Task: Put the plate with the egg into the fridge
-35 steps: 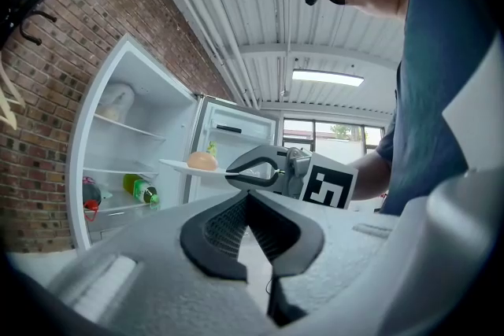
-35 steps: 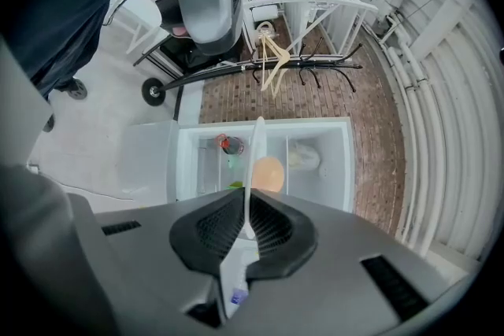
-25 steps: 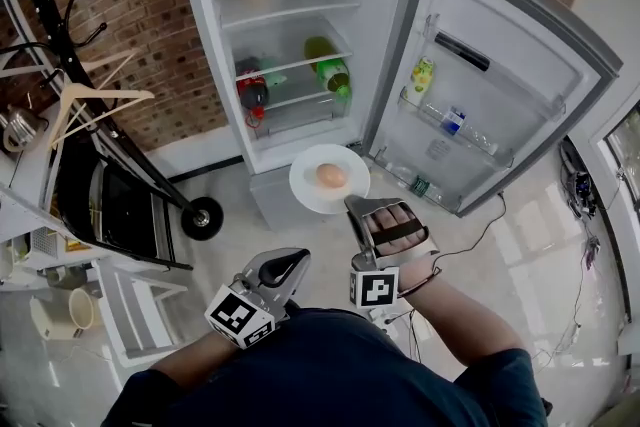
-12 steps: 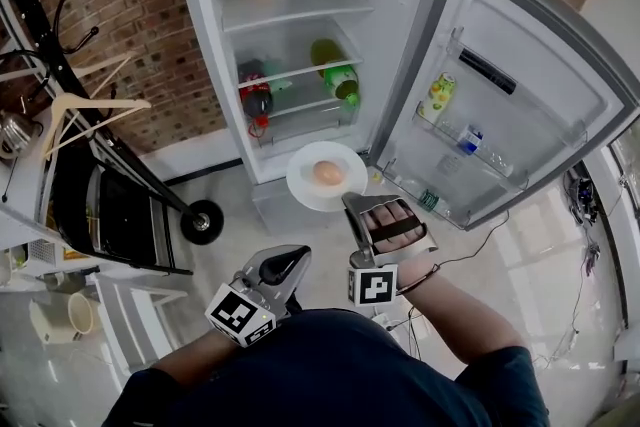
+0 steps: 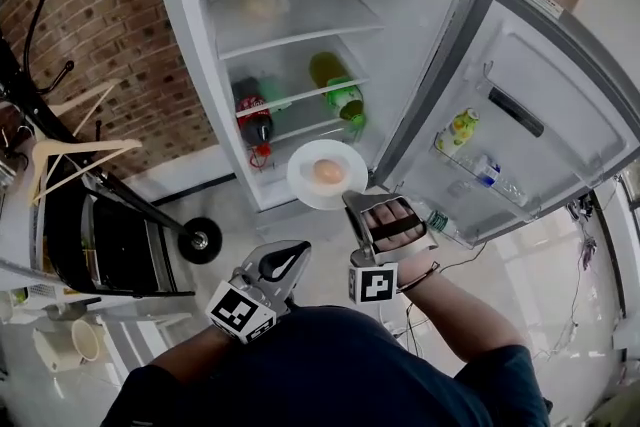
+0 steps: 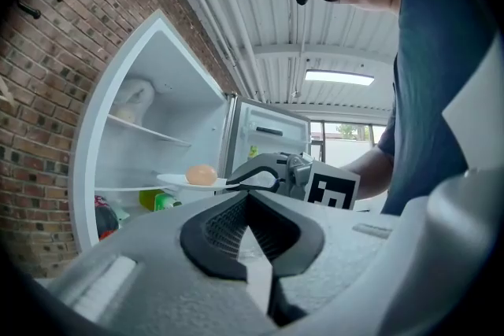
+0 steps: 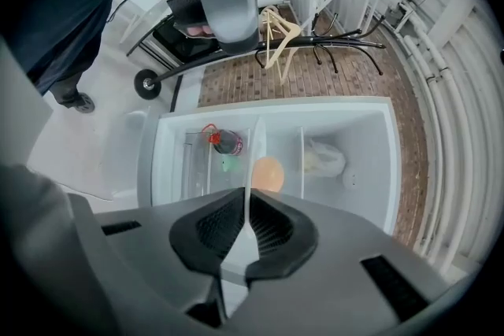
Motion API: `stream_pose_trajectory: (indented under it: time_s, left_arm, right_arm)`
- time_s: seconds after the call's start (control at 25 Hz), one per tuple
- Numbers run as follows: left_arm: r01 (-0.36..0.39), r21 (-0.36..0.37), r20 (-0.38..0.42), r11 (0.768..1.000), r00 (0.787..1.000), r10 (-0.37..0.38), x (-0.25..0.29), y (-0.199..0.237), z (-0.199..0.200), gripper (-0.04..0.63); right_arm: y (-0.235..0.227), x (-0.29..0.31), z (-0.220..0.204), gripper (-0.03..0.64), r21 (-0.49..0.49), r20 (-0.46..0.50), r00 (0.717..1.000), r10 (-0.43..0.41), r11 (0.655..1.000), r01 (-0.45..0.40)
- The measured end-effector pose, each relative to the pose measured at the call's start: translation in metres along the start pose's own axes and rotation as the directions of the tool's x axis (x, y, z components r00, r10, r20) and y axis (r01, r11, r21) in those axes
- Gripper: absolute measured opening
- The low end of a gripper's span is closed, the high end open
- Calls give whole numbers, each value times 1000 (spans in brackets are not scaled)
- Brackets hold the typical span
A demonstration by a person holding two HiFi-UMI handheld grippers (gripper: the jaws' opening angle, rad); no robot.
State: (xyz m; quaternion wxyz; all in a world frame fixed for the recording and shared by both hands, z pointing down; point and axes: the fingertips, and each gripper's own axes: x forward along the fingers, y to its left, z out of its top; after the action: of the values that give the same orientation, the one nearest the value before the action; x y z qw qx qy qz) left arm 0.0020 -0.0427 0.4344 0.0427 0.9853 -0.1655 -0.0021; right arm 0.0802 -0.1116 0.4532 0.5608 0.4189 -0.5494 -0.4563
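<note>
A white plate [image 5: 310,185] with a tan egg [image 5: 328,171] on it hangs level in front of the open fridge [image 5: 190,35], just before its lower shelves. My right gripper [image 5: 352,200] is shut on the plate's near rim. In the right gripper view the plate [image 7: 253,145] shows edge-on between the pads, with the egg [image 7: 268,173] beside it. My left gripper [image 5: 297,250] hangs lower left, shut and holding nothing. The left gripper view shows the plate [image 6: 177,180], the egg [image 6: 201,174] and the right gripper [image 6: 236,181] ahead.
Inside the fridge lie a red-capped dark bottle [image 5: 254,120], a green bottle [image 5: 340,90] and a pale bag [image 5: 262,0] on the top shelf. The door [image 5: 540,145] stands open at the right with small bottles [image 5: 458,128]. A rack with wooden hangers [image 5: 70,155] stands at the left.
The fridge has grown larger and nearer in the head view. Both grippers and the plate with the egg have come closer to its open front; the grip on the plate is unchanged.
</note>
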Motion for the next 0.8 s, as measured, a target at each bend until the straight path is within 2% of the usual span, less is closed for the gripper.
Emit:
stream_pose_trajectory:
  time_s: [0.4, 0.6, 0.8]
  left_arm:
    - [64, -8, -6, 998, 998, -64, 5, 76, 10, 3]
    - [46, -16, -11, 999, 999, -46, 7, 99, 7, 3]
    - [-13, -25, -17, 1000, 1000, 13, 11, 120, 7, 3]
  right_arm:
    - [-15, 84, 20, 21, 8, -33, 999, 22, 1000, -22]
    - [-15, 121, 25, 21, -13, -18, 1000, 20, 1000, -20]
    - [-9, 158, 20, 21, -20, 0, 999, 41, 999, -41]
